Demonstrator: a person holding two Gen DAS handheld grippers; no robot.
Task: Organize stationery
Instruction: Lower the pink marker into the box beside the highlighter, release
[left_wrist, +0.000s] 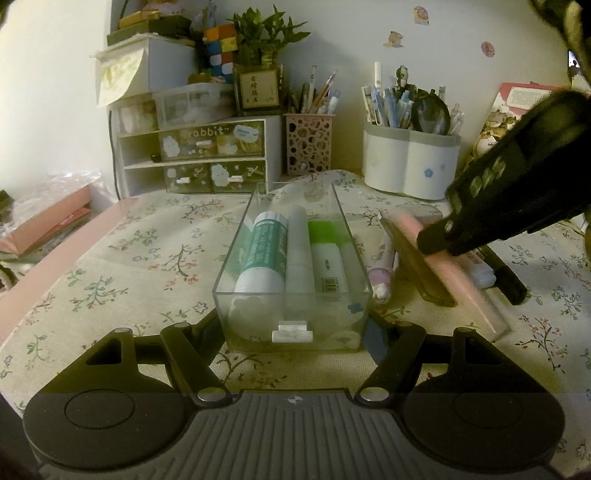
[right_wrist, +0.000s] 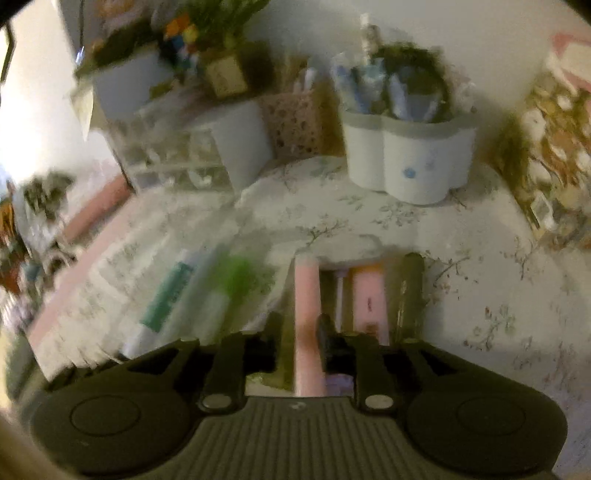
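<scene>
Two grippers are working over the floral tablecloth (left_wrist: 129, 258) right now. The left gripper (left_wrist: 295, 325) is pinching the near end of a clear drawer (left_wrist: 229, 258), one finger pressing on each side wall, and the drawer is sitting flat on the cloth, pointing away towards the back of the desk. Inside it, a teal-labelled glue stick (left_wrist: 264, 254) is lying along the left side, a white tube (left_wrist: 299, 251) is lying just beside it, and a green highlighter (left_wrist: 325, 254) is lying to the right of that, all lengthwise.

Over on the right, the right gripper (right_wrist: 300, 332) is reaching down onto a second clear case (left_wrist: 439, 288) with a pink edge (right_wrist: 306, 295), which is resting on the cloth just beside the drawer. That pink edge is running straight between the two fingers, and the jaws are standing narrow around it; the right wrist view is blurring, so I cannot tell whether the pads are actually pressing on it. A pink item (right_wrist: 369, 295) and a dark pen (right_wrist: 408, 291) are lying just to the right of that edge.

A small lilac-capped piece (left_wrist: 382, 280) is lying between drawer and case, and a black marker (left_wrist: 509, 280) is lying on the cloth further right. At the back, a white pen holder (left_wrist: 410, 162), a pink perforated pen cup (left_wrist: 308, 144) and a little drawer cabinet (left_wrist: 199, 155) are standing against the wall.
</scene>
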